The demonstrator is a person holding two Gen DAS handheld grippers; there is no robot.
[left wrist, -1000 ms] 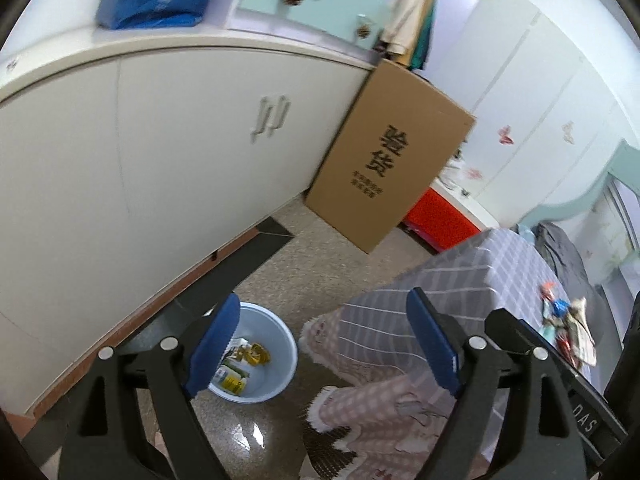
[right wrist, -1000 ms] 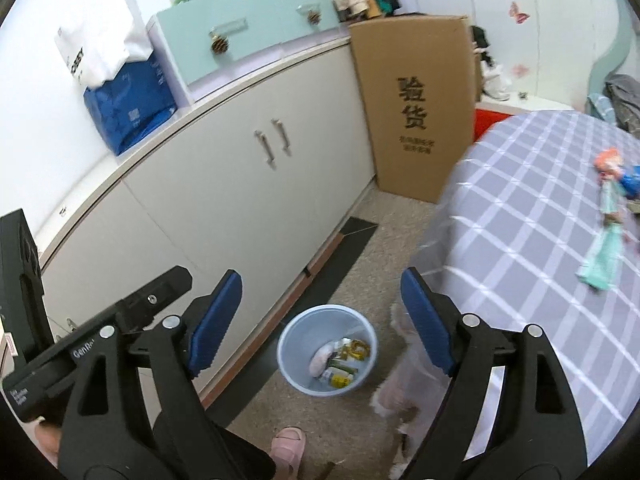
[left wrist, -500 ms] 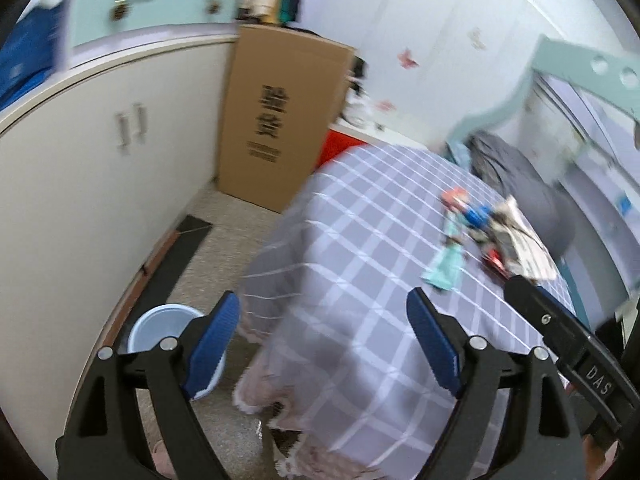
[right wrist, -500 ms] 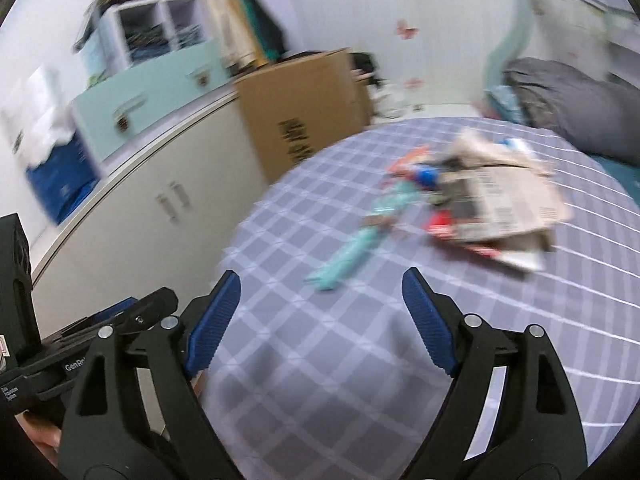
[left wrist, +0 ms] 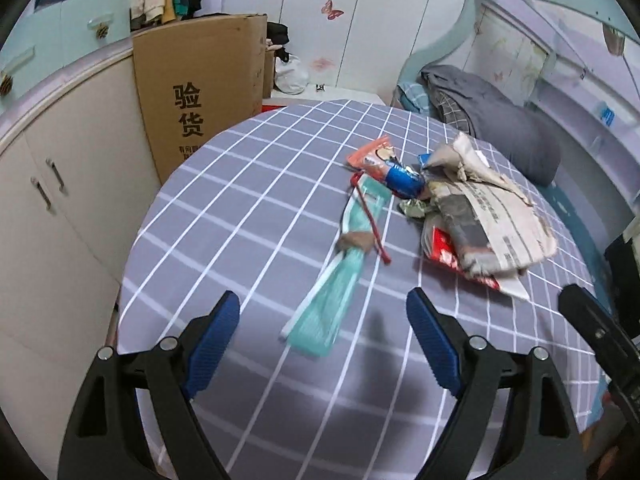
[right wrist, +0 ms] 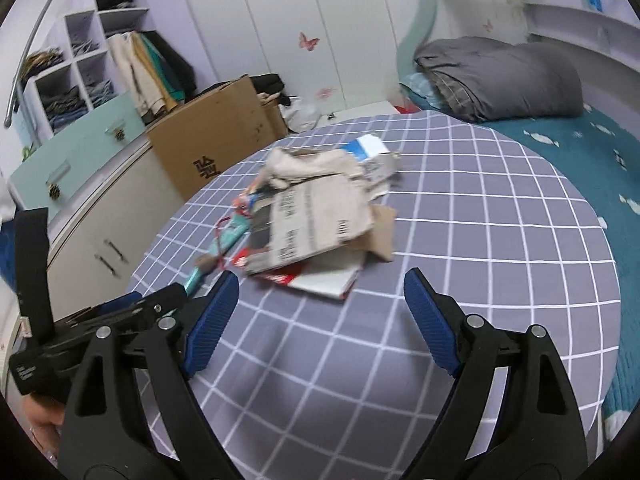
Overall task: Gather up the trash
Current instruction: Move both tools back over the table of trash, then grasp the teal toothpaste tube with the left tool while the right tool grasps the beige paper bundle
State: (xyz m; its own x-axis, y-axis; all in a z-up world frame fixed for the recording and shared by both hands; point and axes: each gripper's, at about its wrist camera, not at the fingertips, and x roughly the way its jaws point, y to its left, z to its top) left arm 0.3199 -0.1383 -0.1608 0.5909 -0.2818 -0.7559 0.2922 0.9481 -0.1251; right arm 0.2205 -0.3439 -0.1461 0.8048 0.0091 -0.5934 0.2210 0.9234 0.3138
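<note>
Claws wide apart, both empty, over the trash on the desk.

We see the left claw (left wrist: 322,312) spread wide, holding nothing, hovering above the checked desk (left wrist: 248,216) with the teal wrapper (left wrist: 332,280) just ahead between its blue pads. Our right claw (right wrist: 320,292) is equally spread and empty, its tips near the crumpled newspaper (right wrist: 316,220), which lies on a red-and-white packet (right wrist: 320,280). Beyond lie a red strip (left wrist: 370,224) and an orange-and-blue wrapper (left wrist: 386,166), all heaped mid-desk. A second ago we faced the cupboards and a blue bin on the floor; now both views look at the desk, with the cardboard box (left wrist: 200,92) behind.
</note>
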